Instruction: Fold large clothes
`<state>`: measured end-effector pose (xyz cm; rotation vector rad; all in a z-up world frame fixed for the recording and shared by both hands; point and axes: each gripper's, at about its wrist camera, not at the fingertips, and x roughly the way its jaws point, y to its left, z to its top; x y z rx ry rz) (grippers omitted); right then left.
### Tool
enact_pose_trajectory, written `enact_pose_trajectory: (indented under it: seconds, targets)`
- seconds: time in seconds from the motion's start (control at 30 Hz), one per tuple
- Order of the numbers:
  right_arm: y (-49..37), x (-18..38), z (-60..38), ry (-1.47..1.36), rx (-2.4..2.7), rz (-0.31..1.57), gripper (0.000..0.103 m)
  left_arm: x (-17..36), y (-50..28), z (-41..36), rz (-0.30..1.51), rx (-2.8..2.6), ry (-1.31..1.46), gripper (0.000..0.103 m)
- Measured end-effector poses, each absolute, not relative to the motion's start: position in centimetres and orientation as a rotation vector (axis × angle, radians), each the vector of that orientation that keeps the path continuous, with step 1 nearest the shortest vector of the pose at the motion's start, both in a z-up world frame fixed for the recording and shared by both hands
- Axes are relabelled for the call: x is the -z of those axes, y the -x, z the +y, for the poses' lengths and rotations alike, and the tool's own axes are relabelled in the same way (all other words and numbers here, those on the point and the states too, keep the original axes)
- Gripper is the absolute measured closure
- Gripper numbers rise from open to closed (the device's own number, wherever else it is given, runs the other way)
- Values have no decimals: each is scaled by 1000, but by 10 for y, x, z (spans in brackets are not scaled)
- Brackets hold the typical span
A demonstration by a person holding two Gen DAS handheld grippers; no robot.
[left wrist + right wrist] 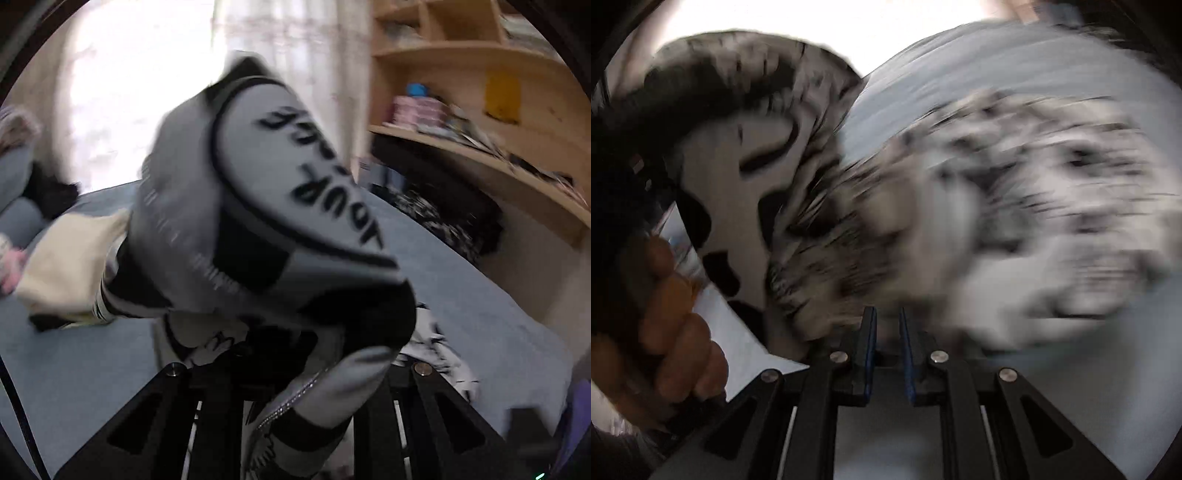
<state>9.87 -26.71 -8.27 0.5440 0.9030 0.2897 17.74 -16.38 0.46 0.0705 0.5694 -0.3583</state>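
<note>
Left gripper (291, 391) was clamped on the grey printed garment (258, 206), lifted off the blue bed (461, 288). Right gripper (887, 325): jaws nearly closed, nothing visibly between them, patterned cloth (1015, 221) just beyond. I'd regrip an opposite edge before spreading it flat.

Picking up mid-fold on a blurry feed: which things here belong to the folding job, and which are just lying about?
In the job:
- grey printed garment, bunched in the left gripper
- right gripper, nearly shut; grip on the patterned cloth unclear
- blue bed cover

Lying about:
- cream cloth
- wooden shelves
- yellow item
</note>
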Motion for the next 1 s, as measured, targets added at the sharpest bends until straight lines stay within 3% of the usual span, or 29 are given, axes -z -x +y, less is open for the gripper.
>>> enact_pose_trajectory:
  seconds: [0.2, 0.3, 0.43, 0.5, 0.67, 0.7, 0.8, 1.0]
  targets:
    - [-62, 78, -374, -496, 120, 842, 91, 37, -170, -259, 643, 480, -199, 89]
    - [-53, 84, -410, -561, 185, 846, 90, 84, -161, -306, 712, 456, -417, 87]
    - [-42, 92, -425, -644, 192, 859, 90, 122, -147, -319, 722, 415, -604, 76]
    - [-39, 95, -429, -671, 178, 853, 90, 117, -143, -313, 715, 426, -602, 69]
    - [-41, 89, -423, -681, 140, 840, 90, 88, -147, -269, 852, 527, -403, 36]
    - [-51, 90, -421, -688, 131, 835, 89, 83, -147, -259, 882, 550, -358, 36]
    - [-51, 80, -418, -693, 103, 802, 70, 67, -143, -227, 924, 587, -265, 36]
    - [-55, 48, -401, -641, 62, 755, 68, 27, -122, -163, 873, 512, -115, 36]
